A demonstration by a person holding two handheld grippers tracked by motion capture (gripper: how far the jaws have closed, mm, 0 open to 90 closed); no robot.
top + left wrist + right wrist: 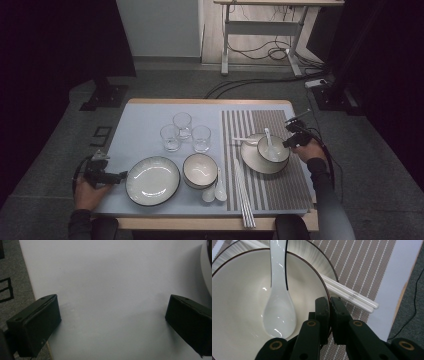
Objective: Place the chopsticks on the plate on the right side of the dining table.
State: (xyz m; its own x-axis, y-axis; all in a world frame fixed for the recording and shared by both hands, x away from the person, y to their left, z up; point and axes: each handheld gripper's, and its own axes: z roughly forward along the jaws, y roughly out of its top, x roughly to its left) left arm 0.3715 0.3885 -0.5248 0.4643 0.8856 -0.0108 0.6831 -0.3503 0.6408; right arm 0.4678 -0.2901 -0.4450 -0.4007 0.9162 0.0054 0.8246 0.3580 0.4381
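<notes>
Right claw pinching bowl rim, rim hidden btwn jaws; left claw spread, plate cut off.

The table bears a striped mat, 3 glasses, a plate and 2 spoons.

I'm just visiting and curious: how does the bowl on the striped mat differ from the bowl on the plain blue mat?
The bowl on the striped mat sits on a plate; the bowl on the blue mat rests straight on its mat. The striped-mat bowl holds a white spoon, while the blue-mat bowl is empty, with its spoons lying beside it. The right gripper is shut on the striped-mat bowl's rim; the other bowl is untouched. Both are white with dark rims.
</notes>
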